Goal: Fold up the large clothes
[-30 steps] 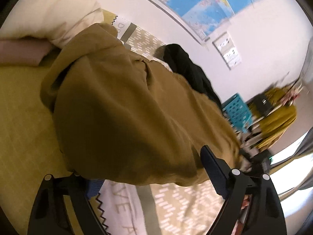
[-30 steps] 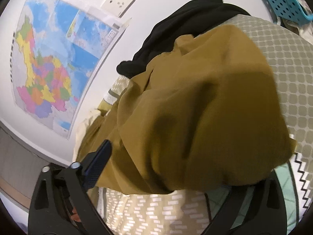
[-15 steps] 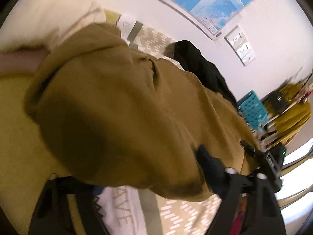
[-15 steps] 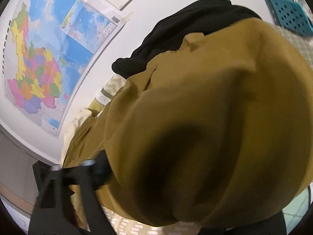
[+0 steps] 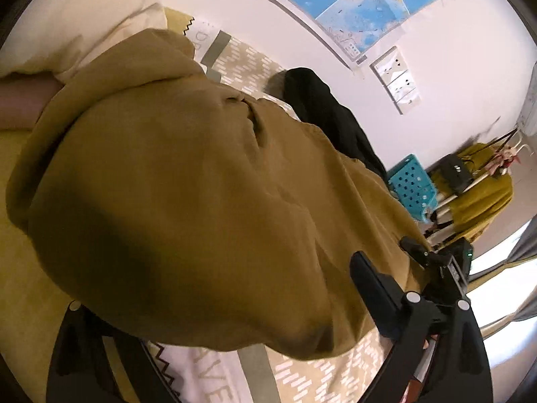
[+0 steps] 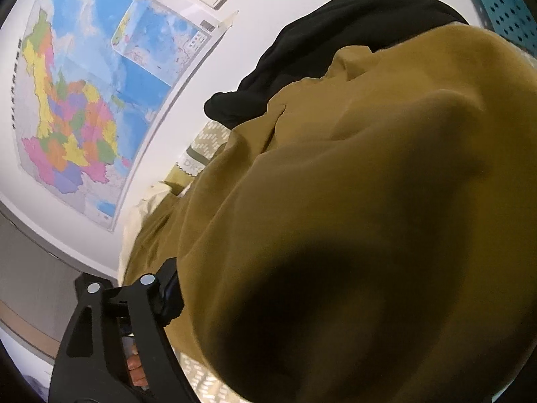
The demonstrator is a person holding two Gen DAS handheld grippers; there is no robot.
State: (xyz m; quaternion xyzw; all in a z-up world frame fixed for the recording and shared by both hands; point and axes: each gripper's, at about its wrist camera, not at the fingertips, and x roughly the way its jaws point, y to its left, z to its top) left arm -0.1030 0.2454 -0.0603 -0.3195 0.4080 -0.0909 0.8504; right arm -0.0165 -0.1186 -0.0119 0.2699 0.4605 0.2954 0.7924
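A large mustard-brown garment [image 5: 201, 184] hangs bunched over both grippers above a patterned bed cover [image 5: 319, 372]. In the left wrist view its lower edge drapes over my left gripper [image 5: 235, 329]; the right finger [image 5: 376, 288] shows, the left finger is hidden under cloth. In the right wrist view the same garment [image 6: 352, 218] fills most of the frame and covers my right gripper [image 6: 302, 319]; only its left finger [image 6: 167, 292] shows. Whether either gripper pinches the cloth is hidden.
A black garment [image 5: 329, 114] lies behind the brown one near the wall. A cream pillow [image 5: 77, 23] is at the far left. A map [image 6: 84, 100] and wall sockets [image 5: 396, 80] hang on the wall. A teal basket [image 5: 412, 184] stands at right.
The brown garment has been lifted and drawn closer to both cameras; it now covers more of each view and hides more of the fingers.
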